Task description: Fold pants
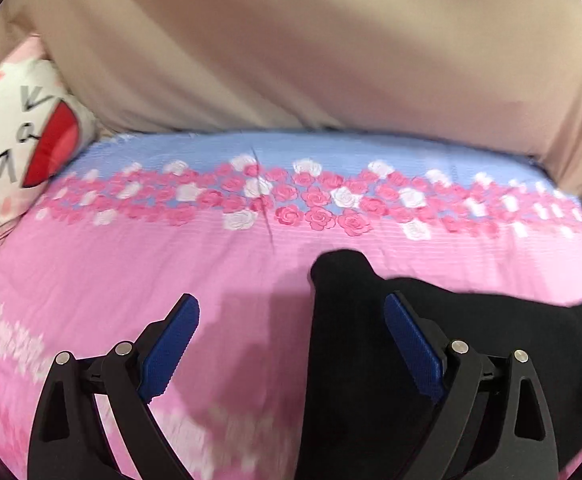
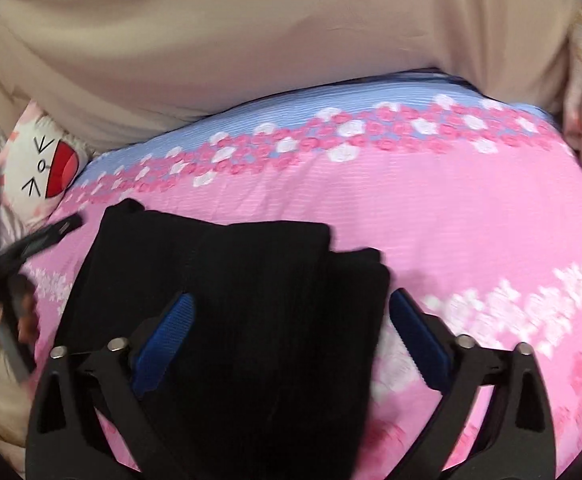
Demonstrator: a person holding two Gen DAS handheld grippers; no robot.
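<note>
Pants point(image 2: 227, 300): black, stacked in compact layers on pink bedsheet point(image 2: 471, 216), near pillow point(image 2: 39, 172). Folding judged nearly or fully done; perhaps final tidy left. Left gripper point(image 1: 291, 344) released, beside stack. Right gripper point(image 2: 291, 332) released, straddling it, gripping nothing.

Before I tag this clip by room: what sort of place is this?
Most likely a bedroom. The black pants lie on a bed sheet printed pink and blue with roses, a cartoon-face pillow sits at its edge, and a beige cover rises behind, perhaps a headboard.
</note>
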